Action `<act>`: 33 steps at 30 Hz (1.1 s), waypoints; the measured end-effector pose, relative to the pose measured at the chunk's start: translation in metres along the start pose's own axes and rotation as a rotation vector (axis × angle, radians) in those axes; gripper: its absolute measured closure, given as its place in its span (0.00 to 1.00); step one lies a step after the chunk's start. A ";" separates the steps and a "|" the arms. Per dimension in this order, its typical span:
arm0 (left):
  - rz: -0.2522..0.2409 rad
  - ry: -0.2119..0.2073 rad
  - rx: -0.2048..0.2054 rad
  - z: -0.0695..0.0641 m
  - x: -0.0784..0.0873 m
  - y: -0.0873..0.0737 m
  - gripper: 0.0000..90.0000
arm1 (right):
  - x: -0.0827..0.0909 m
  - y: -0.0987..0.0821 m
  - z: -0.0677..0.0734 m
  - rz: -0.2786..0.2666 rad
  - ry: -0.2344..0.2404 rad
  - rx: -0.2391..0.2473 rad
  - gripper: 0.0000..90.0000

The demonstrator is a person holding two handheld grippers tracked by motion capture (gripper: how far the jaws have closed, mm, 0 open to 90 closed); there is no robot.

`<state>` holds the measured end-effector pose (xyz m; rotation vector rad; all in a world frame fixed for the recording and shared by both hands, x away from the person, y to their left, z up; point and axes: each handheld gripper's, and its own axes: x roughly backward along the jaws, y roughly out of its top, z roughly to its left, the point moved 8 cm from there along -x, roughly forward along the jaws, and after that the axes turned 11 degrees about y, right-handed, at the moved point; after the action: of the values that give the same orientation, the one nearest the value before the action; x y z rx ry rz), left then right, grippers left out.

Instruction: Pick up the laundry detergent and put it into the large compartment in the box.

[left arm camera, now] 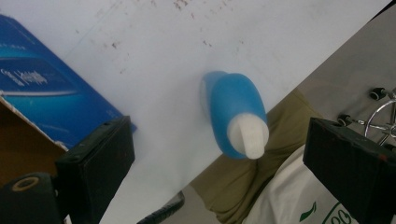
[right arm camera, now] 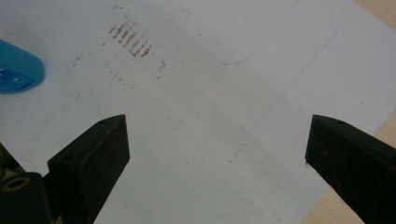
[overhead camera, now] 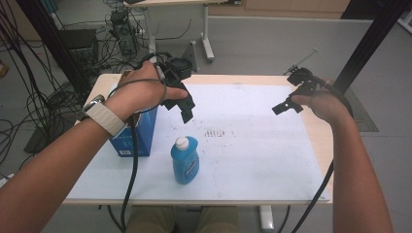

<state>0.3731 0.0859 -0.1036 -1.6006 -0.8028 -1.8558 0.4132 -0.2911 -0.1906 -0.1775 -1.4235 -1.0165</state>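
Note:
A blue bottle [overhead camera: 185, 160] with a white cap stands upright on the white sheet near the table's front middle. My left gripper [overhead camera: 182, 108] hovers above and behind it, open, jaws pointing down at it. In the left gripper view the bottle [left arm camera: 238, 114] sits between the spread jaws, seen from above, apart from both. My right gripper [overhead camera: 286, 105] is held over the right part of the sheet, open with nothing between its jaws. The right gripper view catches the bottle's base [right arm camera: 18, 70] at its left edge.
A blue cardboard box [overhead camera: 133, 133] stands open at the left, under my left wrist, close to the bottle. Reddish smudges [overhead camera: 214, 132] mark the white sheet [overhead camera: 262, 155]. Black frame posts, cables and another table stand beyond the table's far edge.

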 end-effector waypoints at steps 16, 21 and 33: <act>0.058 0.003 0.059 -0.021 -0.013 -0.003 0.10 | -0.005 -0.007 0.008 -0.011 0.020 0.023 0.07; 0.073 0.002 0.064 -0.025 -0.018 -0.004 0.10 | -0.001 -0.011 0.009 -0.021 0.017 0.028 0.07; 0.106 -0.001 0.081 -0.034 -0.034 -0.006 0.10 | 0.002 -0.017 0.014 -0.033 0.016 0.037 0.07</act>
<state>0.3511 0.0651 -0.1417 -1.5632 -0.7684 -1.7261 0.3916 -0.2927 -0.1933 -0.1192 -1.4337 -1.0152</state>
